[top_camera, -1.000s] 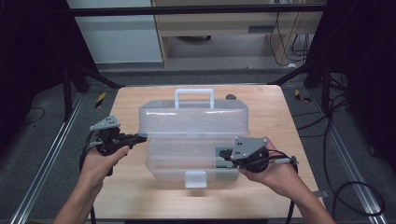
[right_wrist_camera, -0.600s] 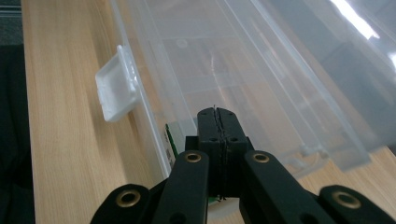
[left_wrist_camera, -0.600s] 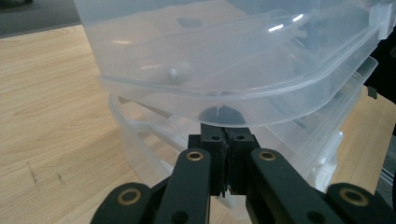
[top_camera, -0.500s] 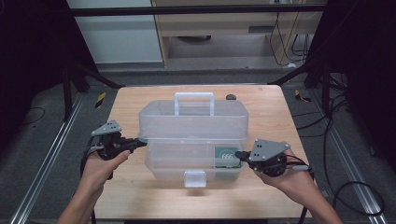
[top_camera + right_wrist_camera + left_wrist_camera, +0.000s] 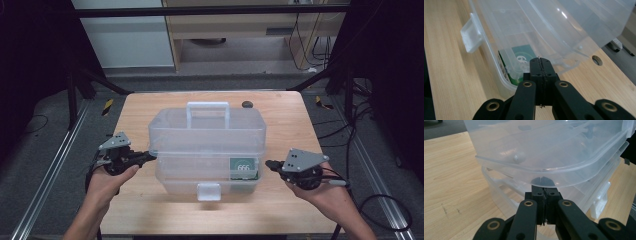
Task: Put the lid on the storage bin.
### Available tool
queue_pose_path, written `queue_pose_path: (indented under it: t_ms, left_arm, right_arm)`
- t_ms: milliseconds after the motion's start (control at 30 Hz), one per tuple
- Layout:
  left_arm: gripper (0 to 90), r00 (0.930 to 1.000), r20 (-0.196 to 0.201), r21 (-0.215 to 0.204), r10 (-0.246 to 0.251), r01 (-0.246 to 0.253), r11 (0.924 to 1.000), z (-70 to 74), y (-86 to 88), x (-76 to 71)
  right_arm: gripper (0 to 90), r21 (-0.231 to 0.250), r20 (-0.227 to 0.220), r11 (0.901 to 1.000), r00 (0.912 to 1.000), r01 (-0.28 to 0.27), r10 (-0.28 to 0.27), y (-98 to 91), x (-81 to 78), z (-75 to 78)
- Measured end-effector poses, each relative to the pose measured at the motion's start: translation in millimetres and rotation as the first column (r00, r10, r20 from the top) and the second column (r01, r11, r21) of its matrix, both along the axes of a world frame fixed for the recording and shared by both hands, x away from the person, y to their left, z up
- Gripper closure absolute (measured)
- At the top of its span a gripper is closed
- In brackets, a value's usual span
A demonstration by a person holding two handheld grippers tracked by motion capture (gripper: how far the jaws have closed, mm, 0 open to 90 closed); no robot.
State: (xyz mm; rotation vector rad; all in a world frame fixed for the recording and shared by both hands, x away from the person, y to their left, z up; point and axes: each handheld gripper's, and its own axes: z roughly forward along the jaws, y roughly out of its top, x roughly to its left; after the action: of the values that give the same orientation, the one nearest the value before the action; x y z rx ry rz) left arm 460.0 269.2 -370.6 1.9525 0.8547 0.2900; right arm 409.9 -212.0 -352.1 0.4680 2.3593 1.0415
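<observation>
Right tongs (image 5: 268,163) withdrawn, just beside box (image 5: 207,145)

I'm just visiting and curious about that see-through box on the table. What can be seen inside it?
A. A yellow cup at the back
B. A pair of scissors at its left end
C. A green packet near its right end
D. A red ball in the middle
C: through the clear wall of the box, a green packet with white print sits in the lower part near the right end, close to the right gripper.
</observation>
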Motion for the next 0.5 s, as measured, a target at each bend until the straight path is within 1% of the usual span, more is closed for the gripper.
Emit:
queue_pose_path:
  t_ms: [67,200,367,500]
  left_arm:
    - [88.7,1.0,0.006,0.002,-0.002,0.002,1.0,-1.6,0.5,-1.9]
    - [88.7,1.0,0.006,0.0,-0.002,0.002,1.0,-5.5,2.2,-5.2]
    - [88.6,0.9998,0.019,0.039,-0.005,0.004,0.9992,-10.5,1.4,-11.2]
    - [88.7,0.9998,0.019,0.04,-0.006,0.006,0.9992,-12.8,2.0,-13.8]
  right_arm:
    - [90.0,-0.001,-0.001,0.9999,0.9999,0.016,-0.016,-4.0,0.0,-2.1]
    - [90.0,-0.005,-0.008,0.9993,0.9993,0.036,-0.036,-10.5,0.4,-7.1]
    - [90.0,-0.007,-0.01,0.9984,0.9984,0.056,-0.056,-16.3,1.7,-11.4]
    - [90.0,-0.008,-0.014,0.9979,0.9978,0.064,-0.064,-19.3,1.8,-13.9]
